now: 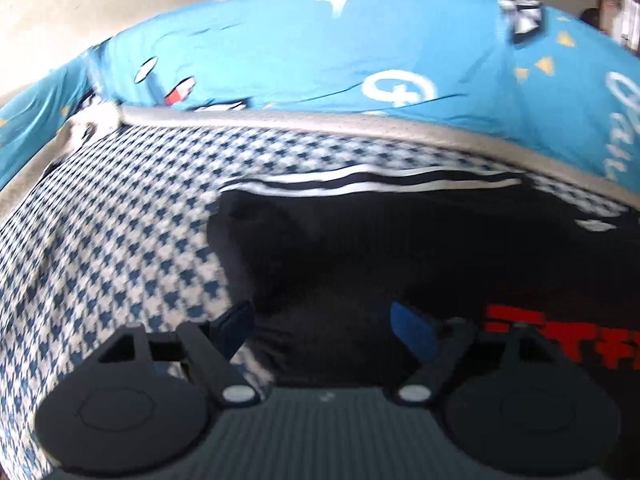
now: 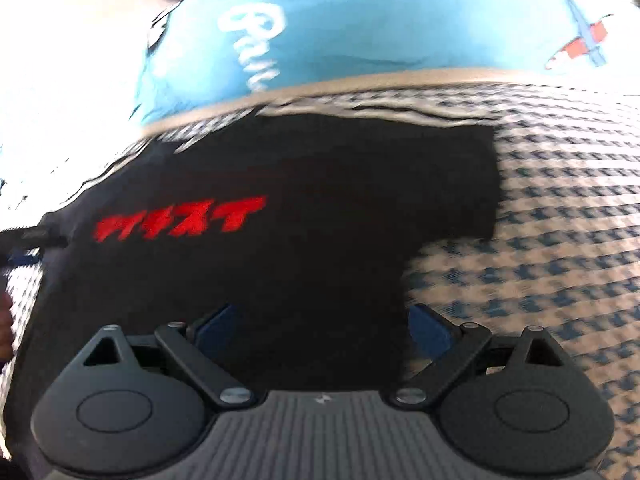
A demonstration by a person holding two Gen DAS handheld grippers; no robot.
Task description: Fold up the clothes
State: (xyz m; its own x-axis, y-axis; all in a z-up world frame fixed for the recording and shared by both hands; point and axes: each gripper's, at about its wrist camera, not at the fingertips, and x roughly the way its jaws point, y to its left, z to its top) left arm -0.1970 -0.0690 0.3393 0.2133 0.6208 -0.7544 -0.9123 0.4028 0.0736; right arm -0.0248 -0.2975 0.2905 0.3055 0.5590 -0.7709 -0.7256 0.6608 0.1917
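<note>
Both my hand-held grippers, left (image 1: 322, 332) and right (image 2: 320, 332), hover with fingers spread apart, gripping nothing, over the black shirt (image 2: 304, 216) lying on the houndstooth cover (image 1: 120, 240) beside blue bedding (image 1: 280, 48)

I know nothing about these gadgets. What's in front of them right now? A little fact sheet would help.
Garment: black garment with red lettering, lying spread out
Surface: blue-and-white houndstooth cover
Beyond it: blue printed sheet
Left gripper: open, over the black cloth
Right gripper: open, over the black cloth
Fold progress: cannot tell
Image quality: blurred
</note>
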